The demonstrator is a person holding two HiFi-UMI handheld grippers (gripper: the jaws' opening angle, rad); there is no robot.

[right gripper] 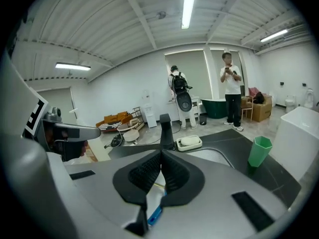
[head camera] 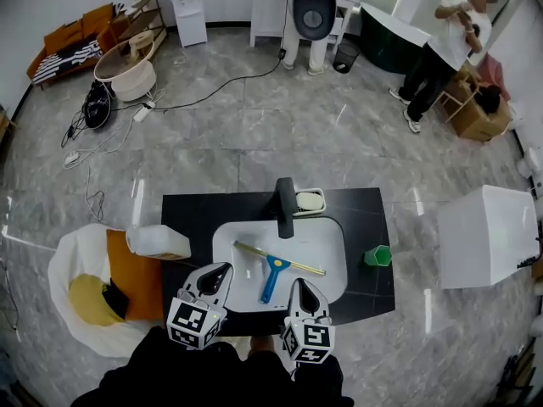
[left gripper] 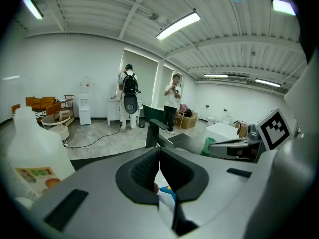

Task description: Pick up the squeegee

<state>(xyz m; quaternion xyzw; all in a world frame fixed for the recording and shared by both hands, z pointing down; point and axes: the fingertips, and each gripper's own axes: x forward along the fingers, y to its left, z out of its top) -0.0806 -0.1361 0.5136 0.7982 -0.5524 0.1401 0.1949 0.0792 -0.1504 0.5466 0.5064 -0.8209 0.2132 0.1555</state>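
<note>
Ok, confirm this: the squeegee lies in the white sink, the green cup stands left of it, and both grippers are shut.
One slip: the head view shows the green cup standing right of the sink, not left. The squeegee lies in the sink, and the left gripper and right gripper are both shut.

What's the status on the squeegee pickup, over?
Left gripper and right gripper both shut, empty, at the near edge of the sink. Squeegee lying flat inside, untouched. Nothing between; faucet stands behind it.
</note>
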